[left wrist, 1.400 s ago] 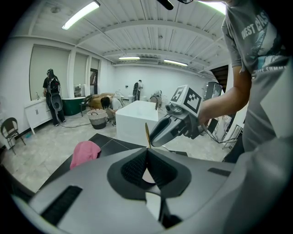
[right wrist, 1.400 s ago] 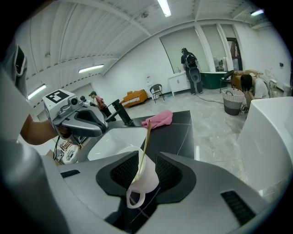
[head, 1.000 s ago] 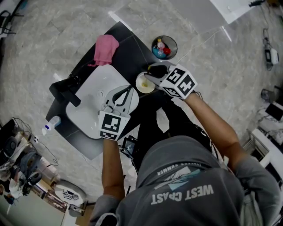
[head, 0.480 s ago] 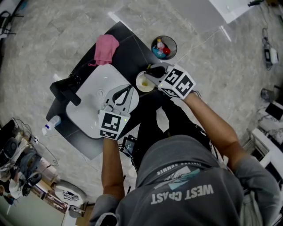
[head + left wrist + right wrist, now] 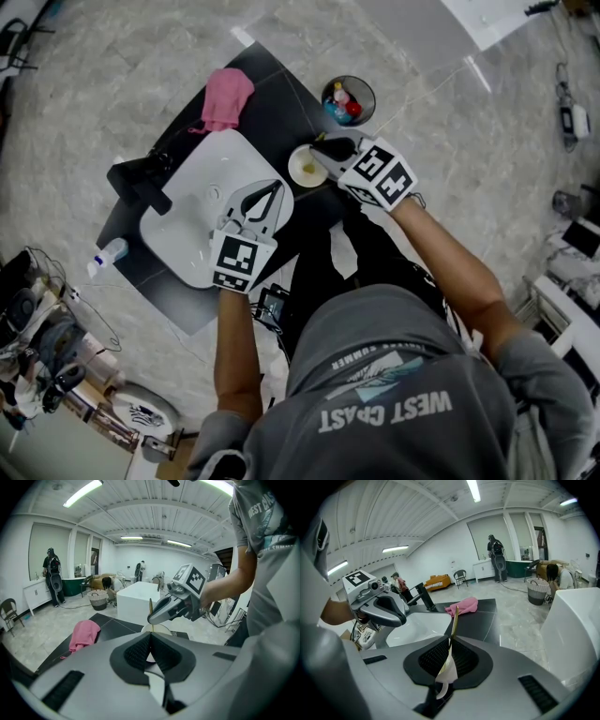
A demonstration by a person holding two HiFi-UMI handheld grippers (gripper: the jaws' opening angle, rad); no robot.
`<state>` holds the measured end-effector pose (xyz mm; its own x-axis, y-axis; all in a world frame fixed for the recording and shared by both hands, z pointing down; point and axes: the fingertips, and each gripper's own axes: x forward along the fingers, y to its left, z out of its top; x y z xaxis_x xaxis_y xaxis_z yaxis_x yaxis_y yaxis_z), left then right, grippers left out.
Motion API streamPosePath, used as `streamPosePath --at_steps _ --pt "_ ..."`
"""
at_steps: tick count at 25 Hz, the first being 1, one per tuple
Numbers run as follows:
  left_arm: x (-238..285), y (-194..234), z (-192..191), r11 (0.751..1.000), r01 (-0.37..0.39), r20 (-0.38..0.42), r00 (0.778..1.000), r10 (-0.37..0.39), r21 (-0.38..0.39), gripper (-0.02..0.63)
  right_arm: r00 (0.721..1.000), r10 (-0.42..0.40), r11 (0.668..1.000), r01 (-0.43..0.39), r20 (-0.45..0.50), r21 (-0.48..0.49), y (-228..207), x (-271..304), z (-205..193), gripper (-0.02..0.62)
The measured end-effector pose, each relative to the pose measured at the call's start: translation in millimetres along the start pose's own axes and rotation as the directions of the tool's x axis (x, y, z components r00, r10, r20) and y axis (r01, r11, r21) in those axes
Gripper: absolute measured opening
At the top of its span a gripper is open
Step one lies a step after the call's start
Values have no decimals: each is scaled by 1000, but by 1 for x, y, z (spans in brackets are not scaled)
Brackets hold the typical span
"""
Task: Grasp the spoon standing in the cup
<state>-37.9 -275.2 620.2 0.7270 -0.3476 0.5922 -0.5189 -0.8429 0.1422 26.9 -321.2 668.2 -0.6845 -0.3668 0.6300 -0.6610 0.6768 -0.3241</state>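
Observation:
A pale cup [image 5: 302, 170] stands on the black counter just right of the white sink [image 5: 192, 225]. A thin gold-coloured spoon [image 5: 455, 615] stands upright in the cup. My right gripper [image 5: 320, 154] reaches over the cup, and its jaws have just been closing with the spoon's handle between them; the pads now press on it. From the left gripper view, the spoon [image 5: 150, 605] rises from the cup [image 5: 160, 629] into the right gripper [image 5: 152, 618]. My left gripper [image 5: 273, 189] hovers over the sink's right side, jaws together, nothing held.
A black faucet [image 5: 139, 183] sits at the sink's left. A pink cloth [image 5: 226, 100] lies on the counter's far end. A wire bin [image 5: 348, 100] with bottles stands on the floor beyond the cup. Several people are far across the room.
The right gripper's jaws have closed from wide open onto the spoon's handle above the cup. The left gripper has stayed where it was.

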Motion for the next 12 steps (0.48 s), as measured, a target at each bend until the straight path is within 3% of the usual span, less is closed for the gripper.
streamPosePath --at_steps 12 --pt "1 -7 -2 1000 8 -6 1000 -8 3 2 1000 3 1000 -2 20 -4 11 -9 1 34"
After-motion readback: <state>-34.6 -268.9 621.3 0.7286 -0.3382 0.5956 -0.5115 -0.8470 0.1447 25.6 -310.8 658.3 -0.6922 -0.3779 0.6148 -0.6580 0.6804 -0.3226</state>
